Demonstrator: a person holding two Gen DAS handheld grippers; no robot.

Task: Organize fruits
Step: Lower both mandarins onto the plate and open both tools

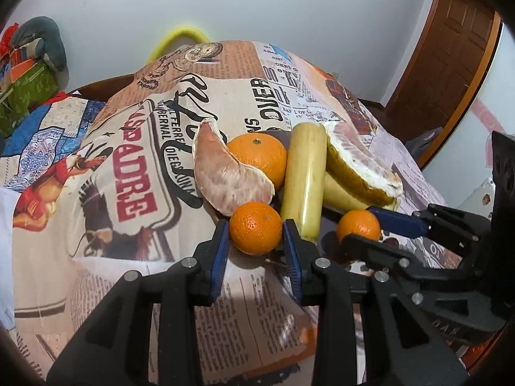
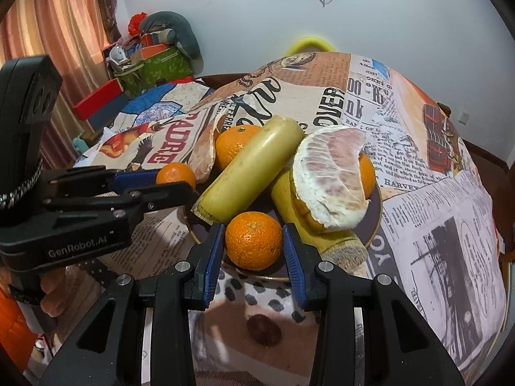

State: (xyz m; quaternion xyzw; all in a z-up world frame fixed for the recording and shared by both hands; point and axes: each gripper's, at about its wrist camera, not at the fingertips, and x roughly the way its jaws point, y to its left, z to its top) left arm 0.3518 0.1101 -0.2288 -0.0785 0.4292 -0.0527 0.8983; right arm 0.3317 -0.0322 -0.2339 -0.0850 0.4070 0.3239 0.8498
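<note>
We see left tool (image 1: 256,230) clamped on small mandarin (image 1: 256,227) at left edge of dark plate (image 2: 375,222). Right tool (image 2: 254,239) clamped on second mandarin (image 2: 253,239) at plate's near rim. Banana piece (image 2: 249,175) lies across pile, long axis running from near-left to far-right, cut end pointing away. Pomelo wedge (image 2: 331,173) leans on second banana. Plate sits on newspaper-print desk cloth (image 2: 434,193).
</note>
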